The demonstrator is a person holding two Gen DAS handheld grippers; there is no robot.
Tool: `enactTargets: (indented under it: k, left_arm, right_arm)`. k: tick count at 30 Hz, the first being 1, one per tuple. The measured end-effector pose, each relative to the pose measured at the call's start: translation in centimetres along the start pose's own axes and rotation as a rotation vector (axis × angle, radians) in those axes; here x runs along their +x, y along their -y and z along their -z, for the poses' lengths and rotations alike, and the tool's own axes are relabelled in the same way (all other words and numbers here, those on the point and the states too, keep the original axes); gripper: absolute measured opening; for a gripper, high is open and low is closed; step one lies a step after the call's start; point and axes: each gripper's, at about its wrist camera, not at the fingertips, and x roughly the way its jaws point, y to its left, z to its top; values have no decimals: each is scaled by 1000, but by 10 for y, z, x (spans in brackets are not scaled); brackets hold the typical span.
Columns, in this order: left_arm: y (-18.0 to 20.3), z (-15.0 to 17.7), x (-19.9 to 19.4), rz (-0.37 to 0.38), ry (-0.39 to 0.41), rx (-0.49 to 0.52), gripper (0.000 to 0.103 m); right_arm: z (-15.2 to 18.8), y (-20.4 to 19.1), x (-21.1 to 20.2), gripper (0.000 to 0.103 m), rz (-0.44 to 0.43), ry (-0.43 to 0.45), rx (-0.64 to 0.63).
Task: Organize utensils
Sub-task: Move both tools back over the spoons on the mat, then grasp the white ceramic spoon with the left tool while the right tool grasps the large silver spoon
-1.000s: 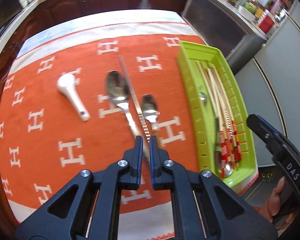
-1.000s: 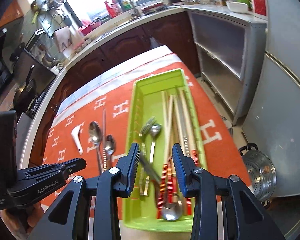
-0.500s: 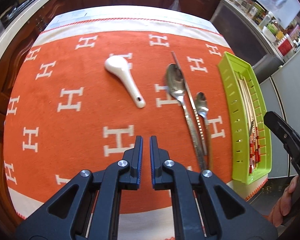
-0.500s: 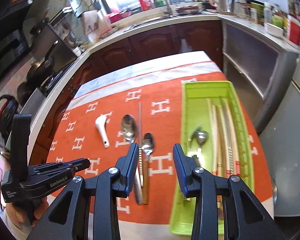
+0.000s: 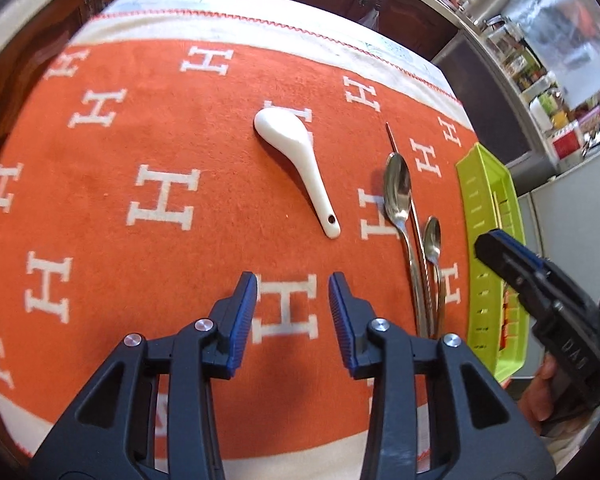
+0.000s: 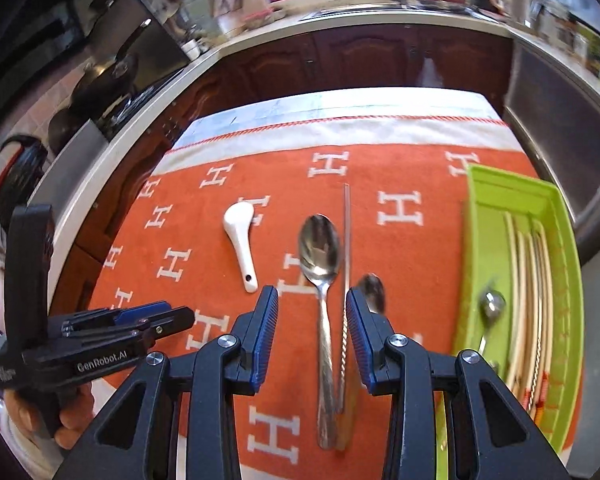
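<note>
My left gripper [image 5: 293, 284] hovers over the orange cloth with its jaws opening and nothing between them. A white ceramic spoon [image 5: 296, 156] lies just beyond it. To the right lie a large metal spoon [image 5: 398, 192], a metal chopstick [image 5: 414, 216] and a small metal spoon [image 5: 433, 240]. My right gripper [image 6: 312, 296] is open above the large spoon [image 6: 319, 248] and the chopstick [image 6: 346, 232]. Both show through its gap, clear of the pads. The small spoon [image 6: 374, 292] lies partly behind its right finger. The green tray [image 6: 476, 240] holds chopsticks and a spoon.
The orange cloth [image 5: 160, 140] covers a small table with edges on all sides. Dark cabinets and a cluttered kitchen counter [image 6: 340, 8] run behind it, and a grey cabinet [image 6: 560, 140] stands to the right. A hand holds each gripper at the near edge.
Both grippers have slid left across the cloth. The right one went from over the green tray to over the metal spoons. The left one's jaws, shut before, now stand apart.
</note>
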Motion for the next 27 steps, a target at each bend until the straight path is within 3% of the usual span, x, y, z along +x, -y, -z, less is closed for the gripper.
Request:
enactTargets:
  k: [5,9,23,24,26,27]
  left_arm:
    - [-13,-20,17,75,-1,-57,34]
    - [-17,-39,34,132,-1,-95,34]
    - [-1,-79,75,169,61,-135,33]
    - [2,-81,78,166,70,-136,32]
    - [3,-82,83,152,68,-144,10]
    - [2,-82,85,159,70,-155,9]
  right_arm:
    - [-15,-7,34,35,12,-32,-35]
    - [-23,0,64,28,19,-78,-15]
    - [-23,25,84,26,15,-105,52]
    - [-24,27,85,26,14,-105,59]
    - [-25,29,86,25,15,-102,68]
    - [-26,31,87,25,18,-99,72]
